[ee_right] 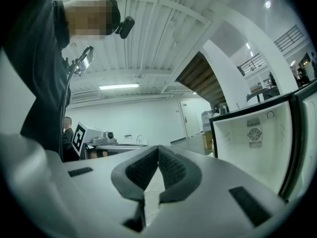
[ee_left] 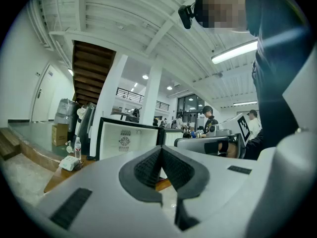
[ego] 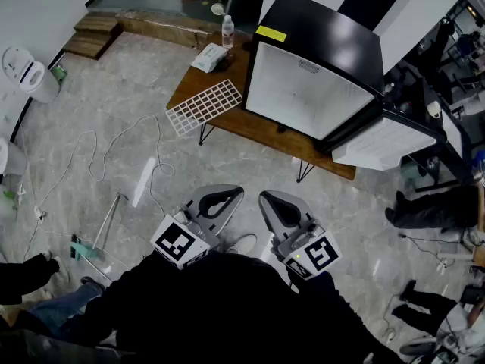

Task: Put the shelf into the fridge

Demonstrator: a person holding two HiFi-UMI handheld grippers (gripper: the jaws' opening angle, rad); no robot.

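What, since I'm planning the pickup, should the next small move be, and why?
Probably carry the left gripper forward, opening it: the white wire-grid shelf lies on the brown wooden table beside the open black fridge, and the gripper is shut, empty, well short of it.

The shelf (ego: pixel 204 106) lies on the table (ego: pixel 251 125), left of the fridge (ego: pixel 311 89), with a bottle (ego: pixel 227 31) behind it.

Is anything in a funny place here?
Yes. The white wire shelf lies on the table outside the fridge, with one corner seemingly sticking past the table's edge. The fridge door hangs open, and a white cable trails loose across the floor.
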